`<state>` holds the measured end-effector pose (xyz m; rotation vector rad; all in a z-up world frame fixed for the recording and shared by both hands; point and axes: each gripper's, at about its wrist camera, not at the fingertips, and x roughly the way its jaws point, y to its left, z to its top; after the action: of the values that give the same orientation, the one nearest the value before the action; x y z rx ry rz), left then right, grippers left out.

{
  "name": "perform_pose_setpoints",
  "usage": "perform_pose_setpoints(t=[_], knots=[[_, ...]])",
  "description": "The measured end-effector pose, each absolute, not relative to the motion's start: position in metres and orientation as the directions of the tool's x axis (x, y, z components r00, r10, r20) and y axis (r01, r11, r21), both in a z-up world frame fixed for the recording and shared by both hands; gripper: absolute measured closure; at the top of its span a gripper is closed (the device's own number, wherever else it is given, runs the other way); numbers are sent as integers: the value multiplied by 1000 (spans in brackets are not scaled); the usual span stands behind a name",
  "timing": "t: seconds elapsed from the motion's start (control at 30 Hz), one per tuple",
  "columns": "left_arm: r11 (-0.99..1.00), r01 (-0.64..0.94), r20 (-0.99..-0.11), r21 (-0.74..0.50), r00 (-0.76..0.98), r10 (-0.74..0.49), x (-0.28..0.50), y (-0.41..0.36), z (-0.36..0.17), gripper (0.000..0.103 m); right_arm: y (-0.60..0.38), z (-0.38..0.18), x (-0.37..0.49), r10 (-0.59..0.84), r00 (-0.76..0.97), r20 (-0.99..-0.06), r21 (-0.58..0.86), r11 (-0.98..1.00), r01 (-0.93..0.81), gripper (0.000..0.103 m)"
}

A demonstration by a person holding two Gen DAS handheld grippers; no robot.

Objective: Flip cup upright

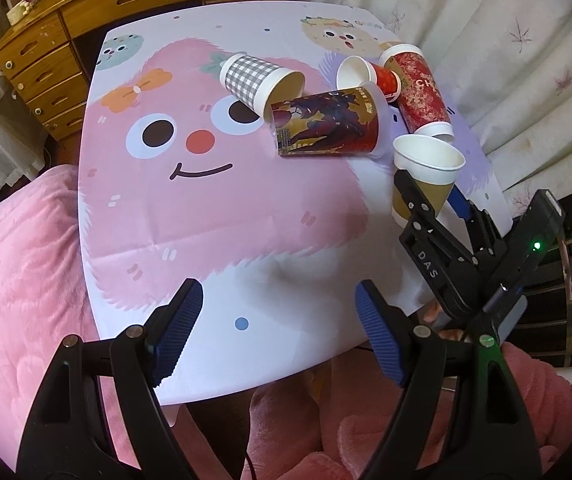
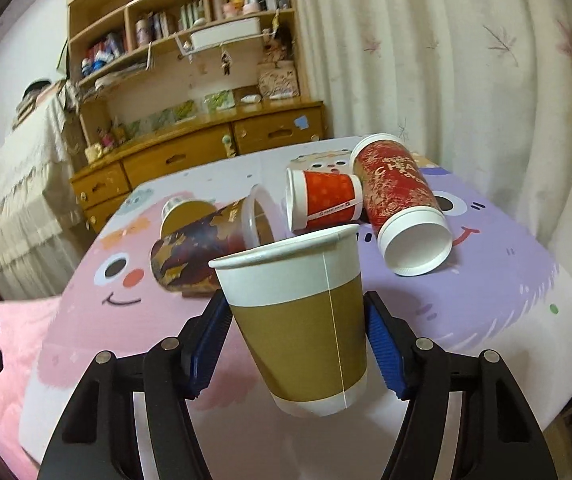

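Observation:
My right gripper point(image 2: 300, 344) is shut on a brown and white paper cup point(image 2: 302, 320). The cup is mouth up, slightly tilted, and held a little above the table. It also shows in the left wrist view point(image 1: 422, 180), with the right gripper point(image 1: 430, 196) around it near the table's right edge. My left gripper point(image 1: 278, 336) is open and empty over the table's near edge.
Several cups lie on their sides on the cartoon tablecloth point(image 1: 206, 208): a grey checked cup point(image 1: 258, 80), a dark printed cup point(image 1: 326, 124), a small red cup point(image 1: 370, 74) and a tall red cup point(image 1: 418, 88). A wooden dresser point(image 1: 66, 40) stands behind; curtains hang right.

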<state>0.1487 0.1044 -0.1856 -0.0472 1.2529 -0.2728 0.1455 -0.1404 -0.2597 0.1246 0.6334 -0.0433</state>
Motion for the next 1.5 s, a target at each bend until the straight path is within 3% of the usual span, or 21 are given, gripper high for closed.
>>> perform_pose_setpoints(t=[0.47,0.67,0.8,0.97,1.13,1.23,1.5], knots=[[953,206,-917,-224,288,-277,137,86,-183,27,-148,-277,130,62,775,-629,95,996,-3,36],[943,245,-918,-224,272,-289,134,65,-184,27,-154,-280,120,81,705,-704,100,995,-14,34],[946,240,-915,-220,286,-285,132,53,-177,27,-156,-271,114,125,662,-739,100,992,-75,12],[956,215,-916,-201,304,-261,127,40,-165,27,-158,-243,102,203,609,-766,108,976,-189,5],[969,161,-912,-188,338,-233,117,26,-147,27,-169,-209,99,239,462,-854,104,949,-299,1],[976,125,-899,-181,382,-216,108,17,-135,26,-184,-188,95,225,375,-899,117,950,-289,0],[992,-6,-873,-126,476,-107,74,5,-108,27,-248,-148,77,232,195,-953,224,973,-61,0]])
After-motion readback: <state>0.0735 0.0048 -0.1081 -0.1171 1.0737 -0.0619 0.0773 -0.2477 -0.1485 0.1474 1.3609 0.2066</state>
